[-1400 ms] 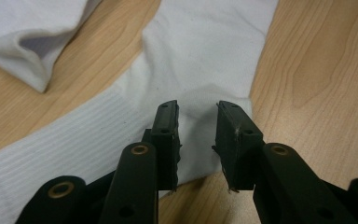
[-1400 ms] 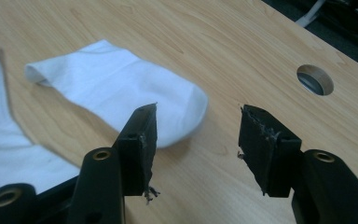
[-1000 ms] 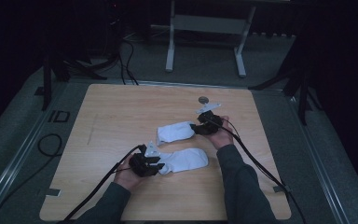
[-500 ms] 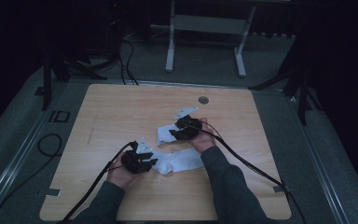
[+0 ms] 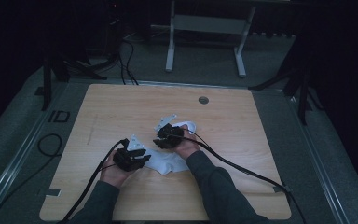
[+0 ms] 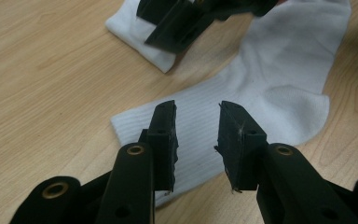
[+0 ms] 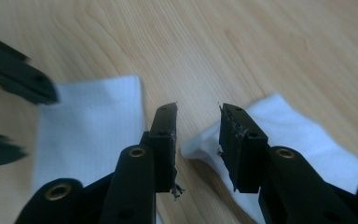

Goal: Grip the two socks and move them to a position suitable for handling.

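Where tongs gape: two white socks (image 6: 279, 88) (image 6: 137, 28)

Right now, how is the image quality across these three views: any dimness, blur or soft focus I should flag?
High view: dim, with dark surroundings; the table is lit but muted, and the socks show little detail. Left gripper view: bright and fairly sharp on the sock, the right gripper at the top slightly soft. Right gripper view: blurry, with the left gripper smeared at the left edge.
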{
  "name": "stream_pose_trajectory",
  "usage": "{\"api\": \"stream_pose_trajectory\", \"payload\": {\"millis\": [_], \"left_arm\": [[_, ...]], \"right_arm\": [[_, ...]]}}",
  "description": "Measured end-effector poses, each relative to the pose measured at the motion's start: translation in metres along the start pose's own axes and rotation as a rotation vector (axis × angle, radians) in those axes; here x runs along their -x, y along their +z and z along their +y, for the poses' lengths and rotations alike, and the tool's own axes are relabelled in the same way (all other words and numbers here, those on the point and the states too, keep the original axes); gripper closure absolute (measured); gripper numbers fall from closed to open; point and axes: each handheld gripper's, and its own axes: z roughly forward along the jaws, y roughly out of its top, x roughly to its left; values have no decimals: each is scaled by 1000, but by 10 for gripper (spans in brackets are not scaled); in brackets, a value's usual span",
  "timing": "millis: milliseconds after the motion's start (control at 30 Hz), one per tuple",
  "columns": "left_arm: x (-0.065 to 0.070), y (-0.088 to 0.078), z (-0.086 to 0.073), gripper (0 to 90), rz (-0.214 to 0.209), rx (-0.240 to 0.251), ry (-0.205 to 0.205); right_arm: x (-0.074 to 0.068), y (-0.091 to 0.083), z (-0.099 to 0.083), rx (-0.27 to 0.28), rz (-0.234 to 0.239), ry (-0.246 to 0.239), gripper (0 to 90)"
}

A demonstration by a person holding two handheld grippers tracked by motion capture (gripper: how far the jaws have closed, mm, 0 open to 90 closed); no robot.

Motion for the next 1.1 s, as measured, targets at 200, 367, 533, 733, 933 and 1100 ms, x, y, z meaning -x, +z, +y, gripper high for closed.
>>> {"api": "stream_pose_trajectory", "payload": {"millis": [200,367,533,733,933,1100], "left_arm": [[0,1,0,671,2,-5,-1],[0,2,-1,671,2,-9,0],[0,2,-1,671,3,-9,0],[-2,2,-2,671,7,-5,-6],[-1,2,-2,671,4,-5,-6],[-1,3,-2,671,4,-13,-2]], "right_arm": [[5,19,-10,-63,-21,30,580],[6,21,-10,-55,-23,48,584],[12,20,-9,-58,-53,93,794],[21,3,-10,7,-40,173,821],[32,-34,-9,100,-38,218,814],[42,-57,-12,154,-49,249,813]]}}
